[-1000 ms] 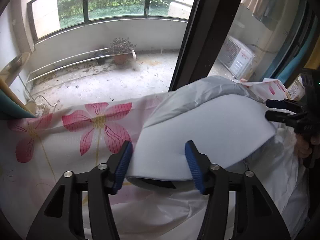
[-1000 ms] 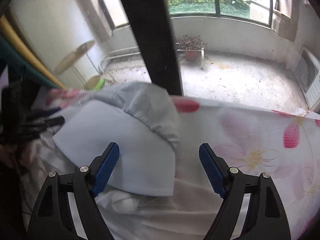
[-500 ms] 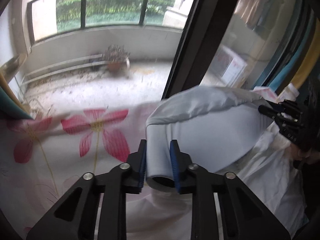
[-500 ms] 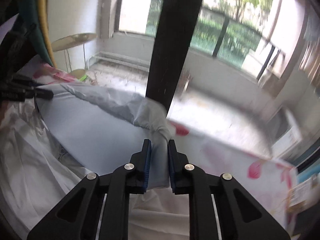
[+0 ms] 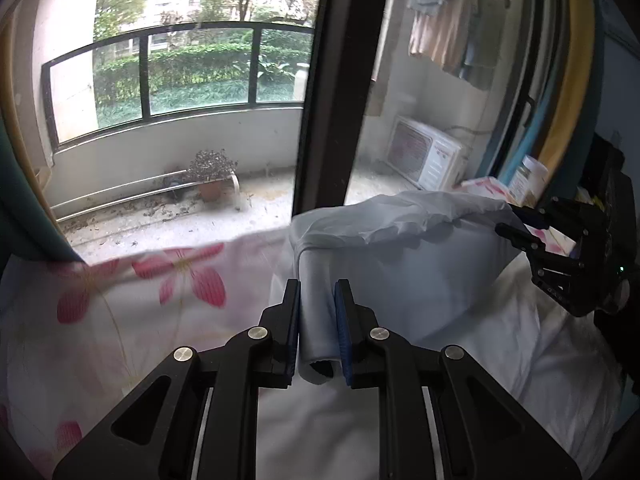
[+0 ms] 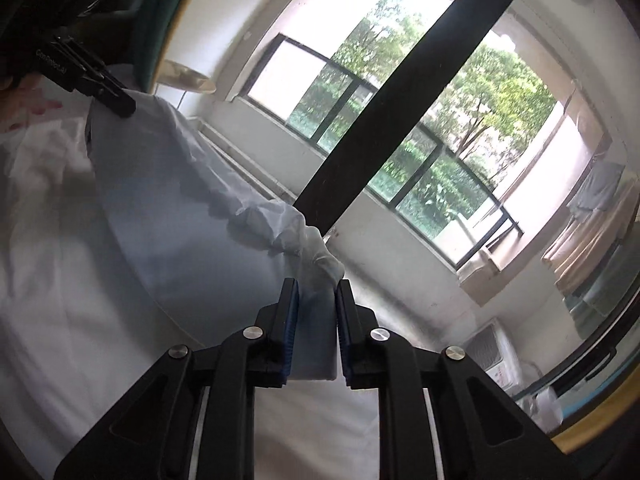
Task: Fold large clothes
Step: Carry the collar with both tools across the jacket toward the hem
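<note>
Your left gripper (image 5: 318,300) and right gripper (image 6: 317,300) each clamp pale blue garment (image 5: 400,264), stretched between them above white sheet (image 5: 520,344). Floral cover (image 5: 120,312) beside; dark window post (image 5: 324,88) ahead. Garment's underside hidden.

Small white lettering on left gripper (image 6: 94,80) body, illegible.

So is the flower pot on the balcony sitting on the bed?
No, the flower pot stands outside on the balcony floor, beyond the glass, well behind the flowered bedsheet.
</note>
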The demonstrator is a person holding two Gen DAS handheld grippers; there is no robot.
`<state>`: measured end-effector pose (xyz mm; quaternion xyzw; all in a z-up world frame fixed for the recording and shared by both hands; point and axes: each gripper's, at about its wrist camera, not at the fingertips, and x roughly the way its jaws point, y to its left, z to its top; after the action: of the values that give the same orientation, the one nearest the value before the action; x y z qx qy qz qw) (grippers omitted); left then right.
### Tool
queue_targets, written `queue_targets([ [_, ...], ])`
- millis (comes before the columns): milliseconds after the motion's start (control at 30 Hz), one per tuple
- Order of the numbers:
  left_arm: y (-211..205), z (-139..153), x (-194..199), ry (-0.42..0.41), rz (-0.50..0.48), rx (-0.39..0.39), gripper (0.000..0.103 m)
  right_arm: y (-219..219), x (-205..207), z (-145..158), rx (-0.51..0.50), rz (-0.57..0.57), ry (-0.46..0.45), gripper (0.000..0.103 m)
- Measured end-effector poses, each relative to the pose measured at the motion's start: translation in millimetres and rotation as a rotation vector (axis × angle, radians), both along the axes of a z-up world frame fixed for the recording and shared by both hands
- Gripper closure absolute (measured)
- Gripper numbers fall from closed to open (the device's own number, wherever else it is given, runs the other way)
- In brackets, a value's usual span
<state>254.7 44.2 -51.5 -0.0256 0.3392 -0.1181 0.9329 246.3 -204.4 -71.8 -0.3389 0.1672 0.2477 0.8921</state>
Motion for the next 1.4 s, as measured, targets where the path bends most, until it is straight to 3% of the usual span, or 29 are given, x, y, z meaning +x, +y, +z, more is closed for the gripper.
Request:
queue_targets([
  [333, -24, 6, -53, -0.068, -0.021, 0.066, 0.085, -21, -36, -2, 0.029, -0.008, 0.031, 0.084],
  [733, -35, -10, -109, -0.037, -0.077, 0.078, 0.085, -41, -67, -8, 0.073, -0.001, 0.163, 0.084],
  [867, -37, -14, -119, -0.042, -0.088, 0.097, 0.085, -48, -56, -1, 0.126, -0.018, 0.224, 0.084],
  [900, -37, -15, -120, -0.044, -0.087, 0.096, 0.089, -49, -53, 0, 0.143, -0.024, 0.239, 0.084],
  [1133, -27, -5, -113, -0.04, -0.041, 0.054, 0.091, -43, 5, 25, 0.288, -0.077, 0.363, 0.077],
  [1167, -25, -4, -111, -0.032, -0.037, 0.044, 0.088, -37, 14, 29, 0.298, -0.08, 0.38, 0.069],
  [1267, -16, 6, -105, -0.015, -0.011, -0.026, 0.05, -20, 43, 40, 0.318, -0.083, 0.423, 0.05],
  [1400, 0, 19, -89, 0.001, 0.036, -0.162, 0.046, 7, 74, 48, 0.327, -0.097, 0.462, 0.048],
])
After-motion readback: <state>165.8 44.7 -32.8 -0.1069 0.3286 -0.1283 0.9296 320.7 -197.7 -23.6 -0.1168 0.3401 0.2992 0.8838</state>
